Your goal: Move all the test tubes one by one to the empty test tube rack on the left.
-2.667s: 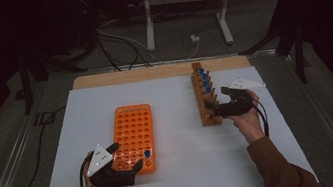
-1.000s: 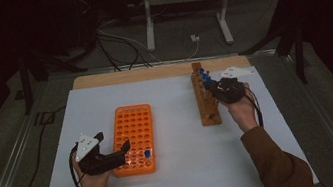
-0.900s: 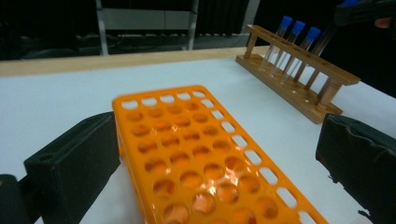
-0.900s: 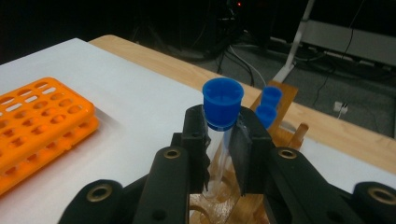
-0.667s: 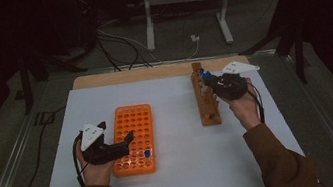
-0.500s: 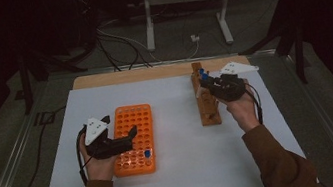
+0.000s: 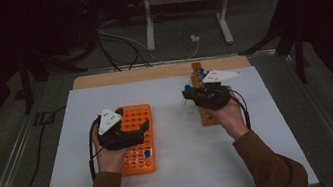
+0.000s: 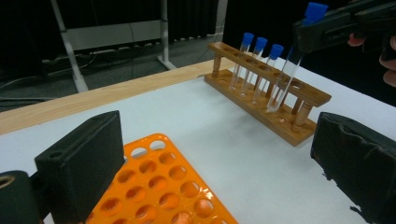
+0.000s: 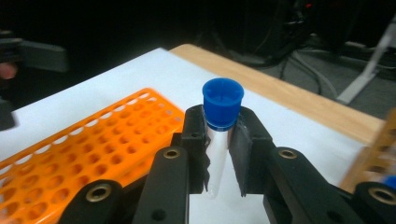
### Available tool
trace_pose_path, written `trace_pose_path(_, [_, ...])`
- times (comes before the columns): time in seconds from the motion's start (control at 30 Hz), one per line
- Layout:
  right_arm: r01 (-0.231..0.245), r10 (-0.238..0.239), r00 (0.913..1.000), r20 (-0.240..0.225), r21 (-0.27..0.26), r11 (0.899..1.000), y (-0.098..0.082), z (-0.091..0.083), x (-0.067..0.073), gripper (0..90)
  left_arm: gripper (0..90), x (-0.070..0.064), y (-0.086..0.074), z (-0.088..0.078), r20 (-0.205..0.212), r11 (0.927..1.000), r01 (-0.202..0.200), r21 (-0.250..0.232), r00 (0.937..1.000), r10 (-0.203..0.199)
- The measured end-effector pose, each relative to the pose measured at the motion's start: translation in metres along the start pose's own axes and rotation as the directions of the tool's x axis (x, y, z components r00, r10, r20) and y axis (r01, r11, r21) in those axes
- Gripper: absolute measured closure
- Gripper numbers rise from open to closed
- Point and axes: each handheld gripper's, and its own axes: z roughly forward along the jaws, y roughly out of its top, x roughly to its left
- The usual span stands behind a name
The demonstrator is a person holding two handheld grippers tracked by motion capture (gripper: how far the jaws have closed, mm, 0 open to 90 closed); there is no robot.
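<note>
Your right gripper point(image 9: 219, 154) is clamped on a clear test tube point(image 9: 216, 163) just under its blue cap point(image 9: 223, 102), so the tube hangs between the jaws with its round bottom in the air. From the left gripper view that same tube sits tilted, its tip just over the wooden rack point(image 8: 266, 95), at about 1 o'clock from your left gripper point(image 8: 224, 172). Three more blue-capped tubes point(image 8: 254, 65) stand in that rack. Your left gripper's jaws are spread wide with nothing between them, hovering over the orange rack point(image 7: 138, 138). One blue cap point(image 7: 147, 153) sits in the orange rack near its 6 o'clock end, though it's small and dim, so it might be more than one.
</note>
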Motion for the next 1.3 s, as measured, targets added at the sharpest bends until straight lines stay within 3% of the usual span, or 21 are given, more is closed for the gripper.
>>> trace_pose_path(0.27, [0.022,-0.02,0.9977,-0.065,0.033,0.999,0.002,0.017,0.024,76.4,7.6,-0.003,0.001,0.009,0.048,0.9999,0.013,0.007,0.9988,-0.014])
trace_pose_path(0.77, [0.022,-0.015,0.9829,-0.183,0.04,0.999,0.011,0.039,0.061,76.3,23.6,-0.013,0.002,0.018,0.099,0.9982,-0.049,0.035,0.9941,0.045])
trace_pose_path(0.97, [0.033,-0.022,0.9771,-0.212,0.049,0.998,0.015,0.046,0.071,76.3,48.7,-0.015,0.001,0.021,0.116,0.9965,-0.068,0.049,0.9913,0.062])
trace_pose_path(1.3, [0.041,-0.026,0.9727,-0.23,0.059,0.997,0.014,0.05,0.077,76.3,73.7,-0.018,-0.001,0.022,0.122,0.992,-0.11,0.063,0.9874,0.102])
